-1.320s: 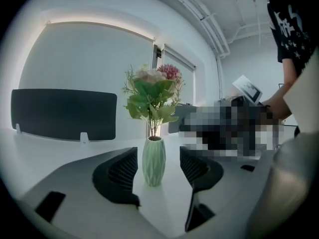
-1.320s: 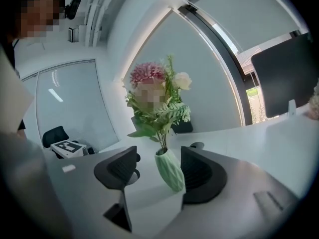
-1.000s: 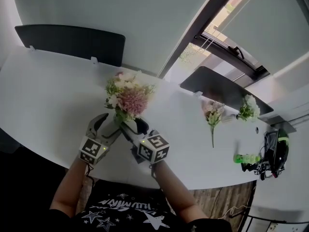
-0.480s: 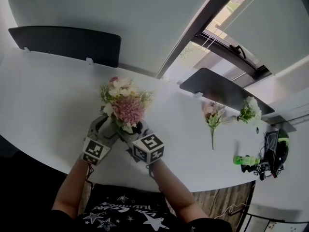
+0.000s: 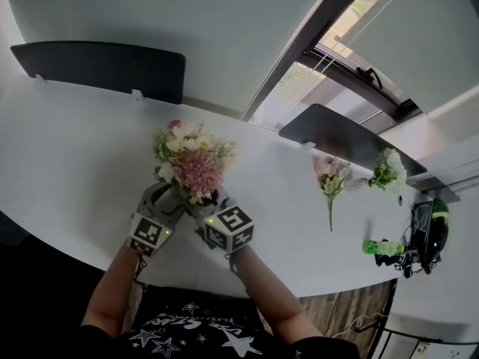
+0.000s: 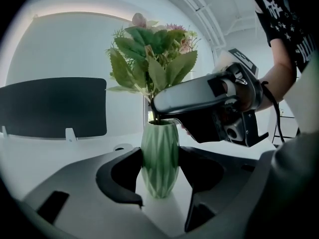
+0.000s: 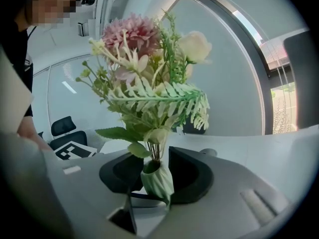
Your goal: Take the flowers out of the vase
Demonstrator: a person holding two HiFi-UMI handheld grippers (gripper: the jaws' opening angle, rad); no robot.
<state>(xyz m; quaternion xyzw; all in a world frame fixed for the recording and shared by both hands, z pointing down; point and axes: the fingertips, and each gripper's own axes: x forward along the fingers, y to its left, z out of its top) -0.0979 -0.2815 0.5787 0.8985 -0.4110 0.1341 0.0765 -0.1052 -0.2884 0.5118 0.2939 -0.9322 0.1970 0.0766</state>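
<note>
Flowers [image 5: 191, 160] in green vase [image 6: 159, 158]

I worked at a long white table [image 5: 67, 163] with two dark screens [image 5: 97, 64] standing along its far edge. Behind them rose a pale grey wall [image 5: 187, 21]. To the right, a window [image 5: 299, 84] in a dark frame let in daylight. Wooden floor [image 5: 348, 305] showed below the table's near edge, and a black office chair [image 7: 64, 126] stood further back.

The vase [image 6: 159, 158] looks matt green with ribbed facets; the table [image 5: 67, 140], smooth and white.
</note>
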